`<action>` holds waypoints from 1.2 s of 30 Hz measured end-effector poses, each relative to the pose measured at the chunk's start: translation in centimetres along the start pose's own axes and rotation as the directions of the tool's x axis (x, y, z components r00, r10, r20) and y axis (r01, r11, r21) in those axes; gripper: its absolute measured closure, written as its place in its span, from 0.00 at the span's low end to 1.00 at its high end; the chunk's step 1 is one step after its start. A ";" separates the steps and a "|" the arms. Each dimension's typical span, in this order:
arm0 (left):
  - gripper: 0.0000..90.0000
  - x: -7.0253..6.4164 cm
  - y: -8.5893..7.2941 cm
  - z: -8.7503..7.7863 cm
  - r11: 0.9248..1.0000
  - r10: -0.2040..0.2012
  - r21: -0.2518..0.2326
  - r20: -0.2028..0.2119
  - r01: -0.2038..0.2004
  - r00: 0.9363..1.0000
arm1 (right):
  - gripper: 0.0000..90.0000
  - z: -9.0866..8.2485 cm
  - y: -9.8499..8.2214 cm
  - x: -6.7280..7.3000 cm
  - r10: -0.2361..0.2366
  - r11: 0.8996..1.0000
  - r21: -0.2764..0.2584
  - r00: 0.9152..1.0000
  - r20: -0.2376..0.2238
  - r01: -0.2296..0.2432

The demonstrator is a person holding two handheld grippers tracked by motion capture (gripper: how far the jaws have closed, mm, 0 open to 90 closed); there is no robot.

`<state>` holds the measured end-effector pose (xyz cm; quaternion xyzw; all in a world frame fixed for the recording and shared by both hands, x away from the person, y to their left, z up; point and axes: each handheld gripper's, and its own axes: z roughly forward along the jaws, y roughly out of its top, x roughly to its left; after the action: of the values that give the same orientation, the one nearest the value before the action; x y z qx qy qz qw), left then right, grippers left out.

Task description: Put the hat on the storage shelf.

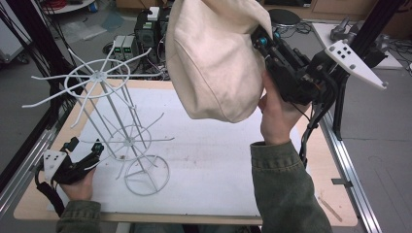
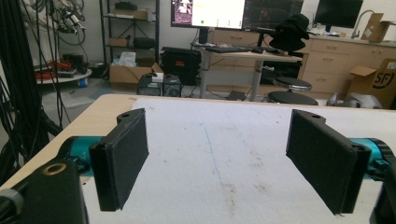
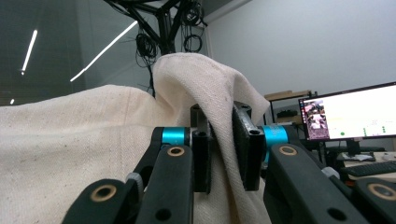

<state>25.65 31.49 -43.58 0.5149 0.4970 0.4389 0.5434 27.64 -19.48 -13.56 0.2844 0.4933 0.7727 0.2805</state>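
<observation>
A cream cloth hat (image 1: 216,58) hangs high above the table, pinched at its edge by my right gripper (image 1: 262,43), which is shut on it. In the right gripper view the cloth hat (image 3: 93,140) is squeezed between the black pads of the right gripper (image 3: 223,149). A white wire rack (image 1: 114,121) with radiating arms stands on the left of the white mat (image 1: 218,160). My left gripper (image 1: 94,153) rests low at the front left beside the rack's base ring, open. The left gripper (image 2: 217,158) has nothing between its pads (image 2: 121,158).
The wooden table edge (image 1: 325,179) borders the mat, with a metal rail (image 1: 347,165) at the right. Black frame posts and cables stand at the left. Beyond the table are a desk with a monitor (image 2: 208,11), stools and cardboard boxes.
</observation>
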 end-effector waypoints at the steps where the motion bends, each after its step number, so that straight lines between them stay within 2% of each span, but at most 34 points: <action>1: 0.23 0.0 0.0 0.0 1.000 0.000 0.000 0.000 0.000 1.000 | 0.88 0.1 0.0 0.1 0.006 1.000 0.001 1.000 -0.003 -0.006; 7: 0.23 0.0 0.0 0.0 1.000 0.001 -0.002 0.000 -0.001 1.000 | 0.88 0.7 0.1 0.9 0.008 1.000 -0.011 1.000 -0.029 -0.009; 12: 0.23 0.0 -0.1 0.1 1.000 -0.005 -0.005 0.007 0.005 1.000 | 0.88 1.5 0.3 2.0 0.032 0.999 -0.030 0.998 -0.062 -0.034; 18: 0.23 0.0 -0.1 0.1 1.000 -0.009 -0.005 0.007 0.009 1.000 | 0.88 2.8 -0.3 3.6 0.023 1.000 -0.013 0.995 -0.094 -0.025; 22: 0.23 0.0 -0.1 0.1 1.000 -0.005 -0.005 0.010 0.005 1.000 | 0.88 3.3 -0.9 4.0 0.020 1.000 -0.006 0.994 -0.104 -0.021; 25: 0.23 0.1 -0.1 0.1 1.000 -0.006 -0.004 0.006 0.006 1.000 | 0.88 3.6 -1.4 4.1 0.031 1.000 0.007 0.993 -0.112 -0.031; 29: 0.23 0.1 -0.1 0.1 1.000 -0.007 -0.005 0.005 0.007 1.000 | 0.88 3.6 -1.7 4.1 0.024 1.000 0.018 0.993 -0.115 -0.022; 33: 0.23 0.0 0.0 0.1 1.000 -0.005 -0.005 0.011 0.006 1.000 | 0.88 3.3 -2.6 3.7 0.047 0.999 0.033 0.992 -0.113 -0.044; 36: 0.23 -0.1 0.0 0.1 1.000 -0.002 -0.007 0.013 0.002 1.000 | 0.88 3.1 -3.4 3.1 0.050 0.998 0.049 0.991 -0.123 -0.044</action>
<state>25.75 31.39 -43.60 0.5153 0.4924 0.4368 0.5489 28.28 -14.20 -15.14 0.2537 0.5209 0.7836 0.2243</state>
